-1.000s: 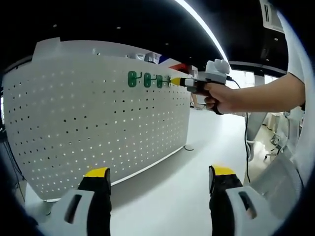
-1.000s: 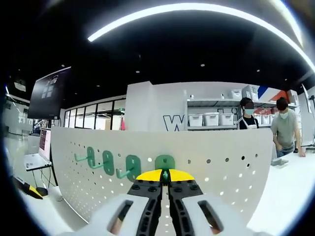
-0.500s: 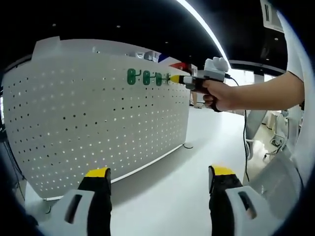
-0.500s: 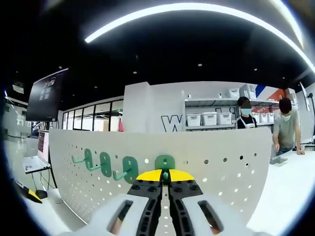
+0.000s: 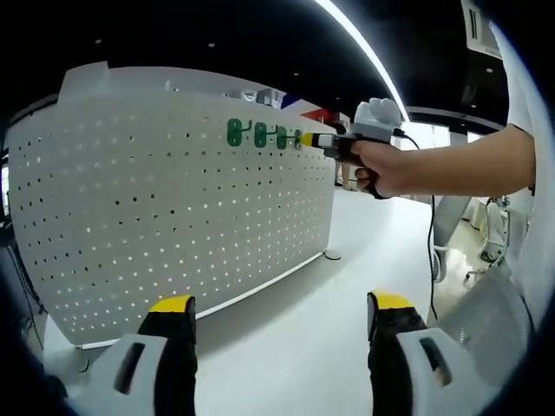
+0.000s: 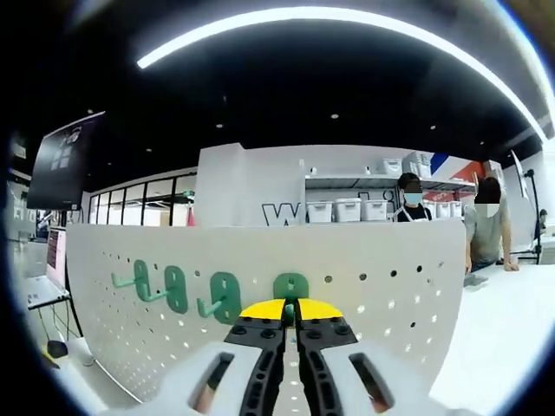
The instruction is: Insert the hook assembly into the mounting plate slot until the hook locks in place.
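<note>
A white perforated mounting plate (image 5: 173,199) stands upright; its top strip carries a row of green hooks (image 5: 256,135). My right gripper (image 5: 310,139), held by a person's hand (image 5: 381,166), presses a green hook (image 6: 290,287) against the plate (image 6: 390,286) at the right end of that row. In the right gripper view its yellow-tipped jaws are shut on the hook's arm (image 6: 291,308), and three more green hooks (image 6: 178,287) hang to the left. My left gripper (image 5: 282,305) is open, low in front of the plate, with nothing between its fingers.
A white table top (image 5: 303,347) lies below the plate. Two people (image 6: 442,225) stand behind the plate by shelves with white bins (image 6: 347,211). A laptop (image 6: 43,269) sits at the far left. A black cable (image 5: 432,251) trails from the right gripper.
Both views have shifted slightly with the hands. The right gripper stays shut on the hook at the plate; the left gripper has stayed open.
</note>
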